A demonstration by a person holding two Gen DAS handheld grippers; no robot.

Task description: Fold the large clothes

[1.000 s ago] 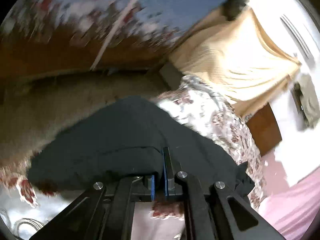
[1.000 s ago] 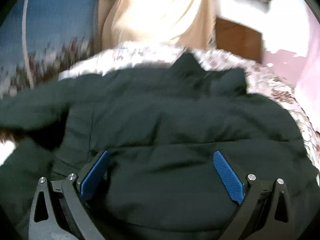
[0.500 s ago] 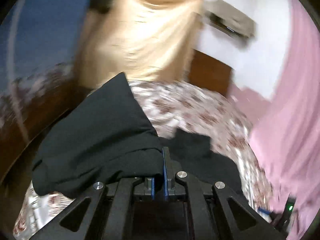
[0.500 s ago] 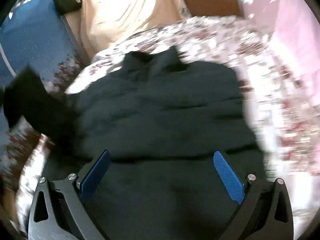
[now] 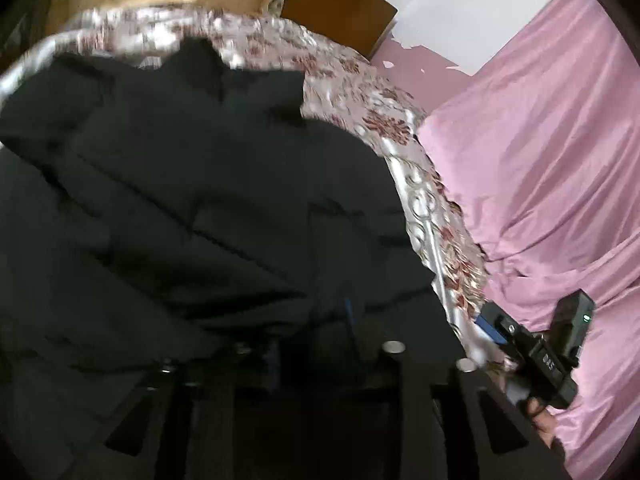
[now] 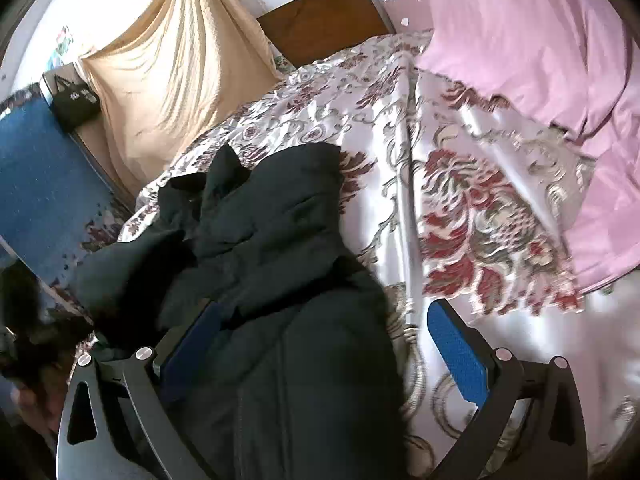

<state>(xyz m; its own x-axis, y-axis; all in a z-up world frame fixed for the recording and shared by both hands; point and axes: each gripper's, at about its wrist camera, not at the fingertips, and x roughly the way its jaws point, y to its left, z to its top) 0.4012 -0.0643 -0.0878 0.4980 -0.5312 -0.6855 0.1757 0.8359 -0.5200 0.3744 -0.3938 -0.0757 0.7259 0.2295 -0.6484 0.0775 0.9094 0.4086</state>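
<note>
A large black padded jacket (image 6: pixel 272 248) lies on a bed with a floral bedspread (image 6: pixel 460 184). In the left wrist view the jacket (image 5: pixel 192 200) fills most of the frame. My left gripper (image 5: pixel 312 332) is shut on a fold of the jacket, with its blue pads nearly buried in the cloth. My right gripper (image 6: pixel 320 344) is open, low over the jacket's lower part, one blue pad on the jacket and the other over the bedspread. The right gripper also shows in the left wrist view (image 5: pixel 532 344), at the bed's right side.
A pink sheet (image 6: pixel 540 40) covers the right side of the bed. A wooden headboard (image 6: pixel 324 20) and a beige draped curtain (image 6: pixel 180 68) stand at the far end. A blue carpet (image 6: pixel 36 184) and a black bag (image 6: pixel 74 100) are at the left.
My left gripper has carried the jacket's fold across to the right, over the body of the jacket. My right gripper has moved right and back, still open.
</note>
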